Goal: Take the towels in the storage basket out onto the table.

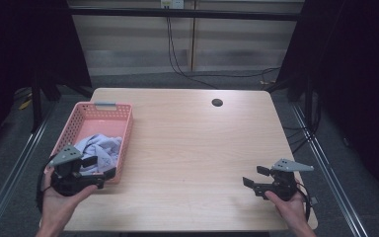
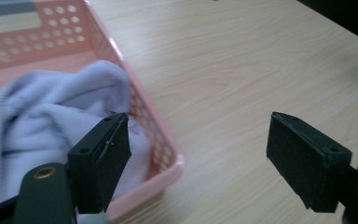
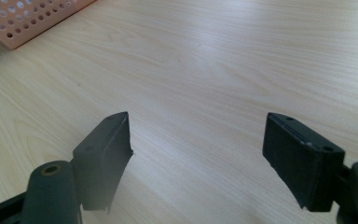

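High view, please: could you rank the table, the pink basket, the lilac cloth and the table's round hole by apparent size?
1. Table
2. Pink basket
3. Lilac cloth, partly hidden by the left hand-held gripper
4. Round hole

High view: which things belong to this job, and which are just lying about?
In the job:
pale lilac cloth
pink perforated plastic basket
left gripper, jaws open

Lying about:
black cables on the floor
right gripper, jaws open over bare wood
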`<state>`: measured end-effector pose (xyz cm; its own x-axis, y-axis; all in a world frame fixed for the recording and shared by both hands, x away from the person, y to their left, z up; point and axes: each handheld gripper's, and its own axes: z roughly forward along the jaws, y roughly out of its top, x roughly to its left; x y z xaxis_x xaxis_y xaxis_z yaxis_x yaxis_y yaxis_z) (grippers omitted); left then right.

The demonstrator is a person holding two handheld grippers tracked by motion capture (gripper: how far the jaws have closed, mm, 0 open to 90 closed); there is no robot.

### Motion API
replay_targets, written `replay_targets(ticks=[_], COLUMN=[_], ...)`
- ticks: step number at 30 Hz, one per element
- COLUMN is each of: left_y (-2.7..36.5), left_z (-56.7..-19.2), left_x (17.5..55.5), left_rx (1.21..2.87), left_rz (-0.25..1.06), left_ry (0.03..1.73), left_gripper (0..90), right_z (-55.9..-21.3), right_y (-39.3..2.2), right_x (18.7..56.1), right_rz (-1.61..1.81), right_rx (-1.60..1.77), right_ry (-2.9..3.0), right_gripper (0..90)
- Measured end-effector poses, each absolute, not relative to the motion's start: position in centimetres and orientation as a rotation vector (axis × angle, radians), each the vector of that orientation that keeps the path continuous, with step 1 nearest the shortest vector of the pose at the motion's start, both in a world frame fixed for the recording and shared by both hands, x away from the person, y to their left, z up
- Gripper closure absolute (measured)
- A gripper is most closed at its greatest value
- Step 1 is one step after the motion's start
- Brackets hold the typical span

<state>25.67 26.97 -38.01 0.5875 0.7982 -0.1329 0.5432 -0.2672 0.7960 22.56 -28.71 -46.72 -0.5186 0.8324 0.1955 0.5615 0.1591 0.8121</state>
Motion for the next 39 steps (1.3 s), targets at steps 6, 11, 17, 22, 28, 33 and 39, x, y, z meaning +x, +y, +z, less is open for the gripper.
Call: replay_targets(ticks=[6,11,17,22,28,33,39], left_y=[28.8,30.1,31.4,32.7,32.1,30.5,29.5], left_z=[-37.4,-37.9,-38.6,-39.7,-41.4,-41.8,-43.2], left_x=[28.6,31.3,34.0,37.0,38.3,37.8,38.9], left_rx=[2.067,2.080,2.105,2.102,2.117,2.232,2.355], left_rz=[0.366,0.337,0.314,0.247,0.200,0.173,0.208], left_ry=[1.133,1.196,1.280,1.309,1.340,1.311,1.373], left_gripper=[16.6,16.8,21.2,17.5,14.9,0.5,0.0], right_z=[-46.7,-46.9,-46.9,-47.2,-47.3,-47.2,-47.3], right_y=[-28.2,-28.3,-28.3,-28.0,-27.9,-27.7,-27.8], right_x=[22.7,23.1,23.0,23.2,23.4,23.2,23.4], right_rz=[1.288,1.286,1.290,1.295,1.293,1.312,1.329], right_rx=[1.317,1.316,1.324,1.304,1.300,1.288,1.315], right_ry=[2.174,2.181,2.177,2.247,2.284,2.297,2.298], right_gripper=[22.4,21.9,21.5,22.4,22.5,23.2,23.3])
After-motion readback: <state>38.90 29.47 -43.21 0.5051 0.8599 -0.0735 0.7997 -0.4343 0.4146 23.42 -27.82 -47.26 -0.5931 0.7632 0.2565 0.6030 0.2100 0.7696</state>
